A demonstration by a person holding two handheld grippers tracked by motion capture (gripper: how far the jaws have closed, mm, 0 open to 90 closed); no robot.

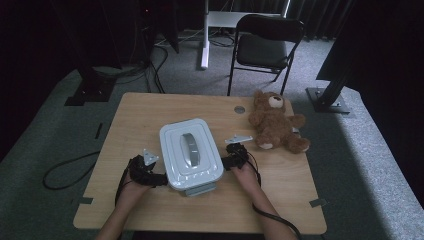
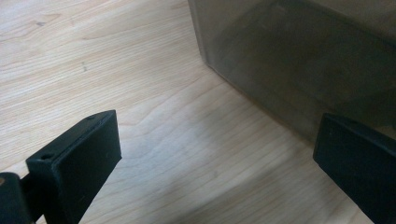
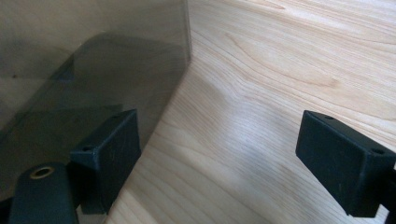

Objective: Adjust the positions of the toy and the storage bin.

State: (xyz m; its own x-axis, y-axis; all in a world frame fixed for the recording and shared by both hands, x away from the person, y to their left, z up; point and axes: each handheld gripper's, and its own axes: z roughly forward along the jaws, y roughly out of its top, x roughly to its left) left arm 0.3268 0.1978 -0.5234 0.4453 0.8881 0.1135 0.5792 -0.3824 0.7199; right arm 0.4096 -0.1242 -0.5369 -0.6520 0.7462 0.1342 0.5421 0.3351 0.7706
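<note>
Centrally, lidded box (image 1: 190,153) on worktop (image 1: 150,210), teddy bear (image 1: 275,123) beyond; left tool (image 1: 161,179) and right tool (image 1: 223,162), both released, flank its sides.

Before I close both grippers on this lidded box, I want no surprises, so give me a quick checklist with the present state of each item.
1. Left gripper jaws open: ok.
2. Right gripper jaws open: ok.
3. One gripper at each side of the box: ok.
4. Box wall between either gripper's jaws: not ok, both stand beside it.
5. Lid seated: looks ok; latched, cannot tell.
6. Teddy bear apart from the box: ok.
</note>
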